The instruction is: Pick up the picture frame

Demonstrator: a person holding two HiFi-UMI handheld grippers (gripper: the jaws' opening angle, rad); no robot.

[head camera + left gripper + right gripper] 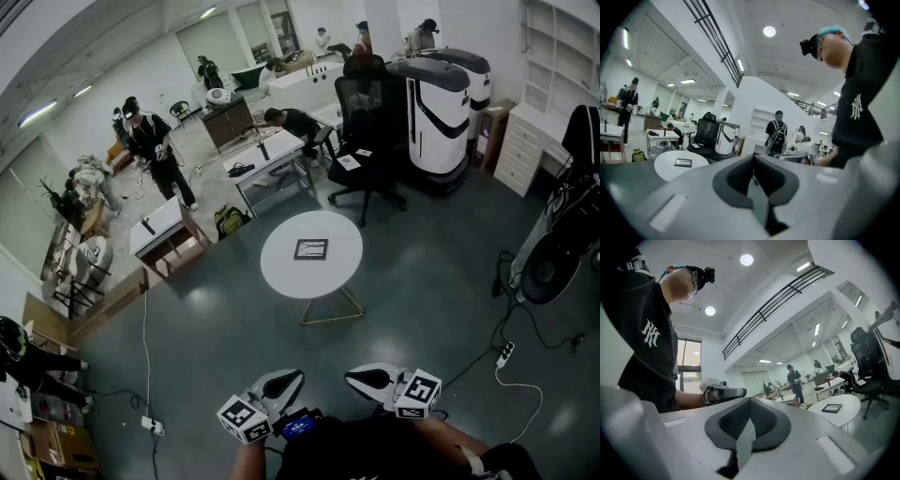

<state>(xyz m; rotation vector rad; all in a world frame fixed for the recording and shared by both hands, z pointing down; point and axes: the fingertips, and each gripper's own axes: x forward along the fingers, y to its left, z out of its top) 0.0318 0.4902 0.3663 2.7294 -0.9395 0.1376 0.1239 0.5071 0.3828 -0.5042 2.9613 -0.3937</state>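
A small dark picture frame lies flat near the middle of a round white table, a few steps ahead of me. My left gripper and right gripper are held low and close to my body, far from the table, their tips turned toward each other. Both are shut with nothing between the jaws. The left gripper view shows its closed jaws, the gripper, with the frame on the table far off at the left. In the right gripper view its gripper is closed, and the frame lies far right.
A black office chair and two white machines stand behind the table. Desks with several people are further back. Cables and a power strip lie on the grey floor at right, another strip at left.
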